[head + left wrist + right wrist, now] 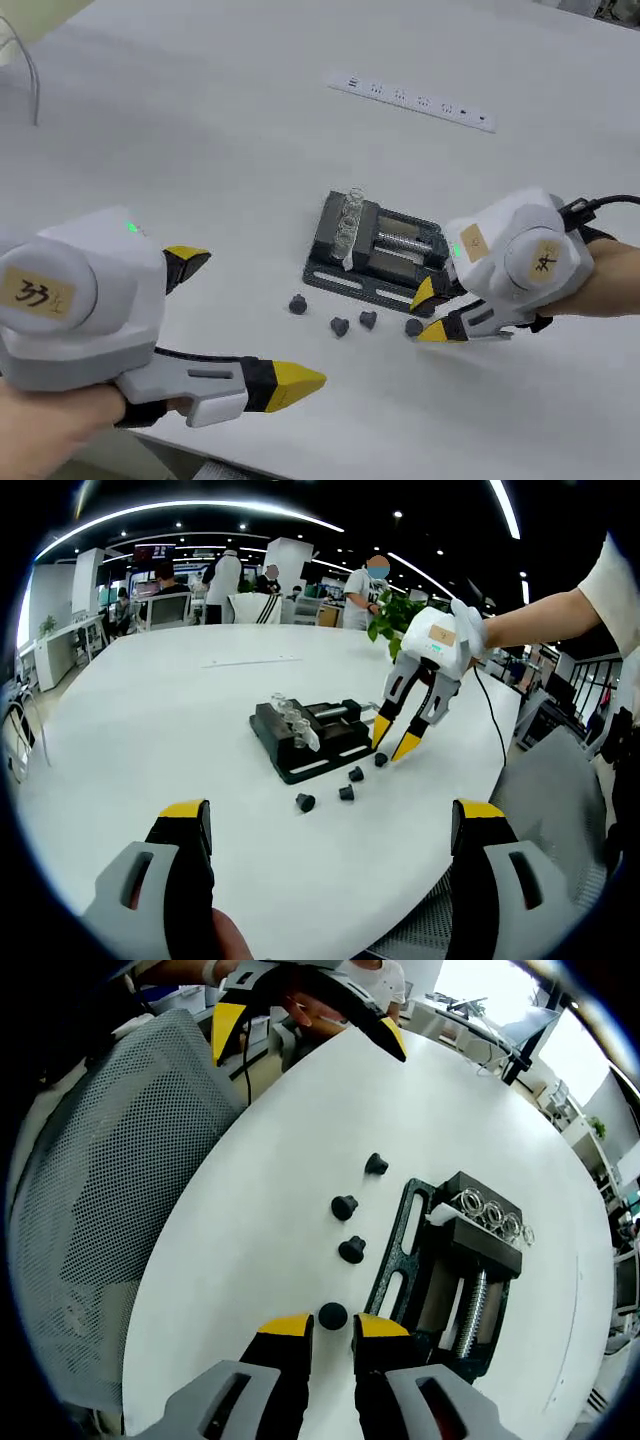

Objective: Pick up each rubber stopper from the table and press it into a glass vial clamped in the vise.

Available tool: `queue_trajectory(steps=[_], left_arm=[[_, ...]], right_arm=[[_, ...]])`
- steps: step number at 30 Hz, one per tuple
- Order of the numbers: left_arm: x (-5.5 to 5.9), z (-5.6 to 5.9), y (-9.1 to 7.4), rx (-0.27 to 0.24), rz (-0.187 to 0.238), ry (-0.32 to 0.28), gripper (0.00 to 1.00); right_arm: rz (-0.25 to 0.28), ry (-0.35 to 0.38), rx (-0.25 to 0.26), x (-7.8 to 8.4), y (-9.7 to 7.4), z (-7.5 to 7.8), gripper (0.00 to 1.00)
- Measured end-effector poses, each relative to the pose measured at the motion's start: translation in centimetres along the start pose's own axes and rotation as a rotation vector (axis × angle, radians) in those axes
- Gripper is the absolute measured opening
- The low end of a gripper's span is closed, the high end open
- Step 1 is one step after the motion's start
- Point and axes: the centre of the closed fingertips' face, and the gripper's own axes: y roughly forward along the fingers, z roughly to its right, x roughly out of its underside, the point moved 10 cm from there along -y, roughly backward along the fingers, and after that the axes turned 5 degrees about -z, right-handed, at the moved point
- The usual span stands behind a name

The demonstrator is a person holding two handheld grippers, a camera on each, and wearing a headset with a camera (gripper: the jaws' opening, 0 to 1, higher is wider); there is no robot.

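Four dark rubber stoppers lie in a row on the white table in front of a black vise (385,262): one (298,305), one (340,326), one (368,319) and the rightmost stopper (413,326). Clear glass vials (348,220) stand clamped in a row at the vise's left end. My right gripper (429,314) is low over the table, open, its yellow tips on either side of the rightmost stopper (332,1314), just behind it. My left gripper (250,320) hovers wide open near the table's front left, with nothing between its fingers. In the left gripper view the vise (310,742) and right gripper (393,743) are ahead.
A white power strip (410,100) lies at the far side of the table. A thin cable (30,80) loops at the far left. A grey mesh chair (100,1210) stands off the table's edge. People stand in the background beyond the table (150,710).
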Motion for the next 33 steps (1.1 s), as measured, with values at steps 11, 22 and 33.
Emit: queue_trajectory(steps=[11, 22, 33], left_arm=[[-0.03, 0.11, 0.15, 0.005, 0.000, -0.006, 0.99], [0.26, 0.43, 0.36, 0.009, -0.006, -0.011, 0.99], [0.14, 0.72, 0.28, 0.008, -0.005, -0.017, 0.99]], right_arm=[[-0.024, -0.023, -0.011, -0.05, 0.23, 0.07, 0.09], [-0.028, -0.029, -0.015, 0.06, 0.46, -0.10, 0.08], [-0.025, -0.025, -0.019, -0.22, 0.42, -0.23, 0.08]])
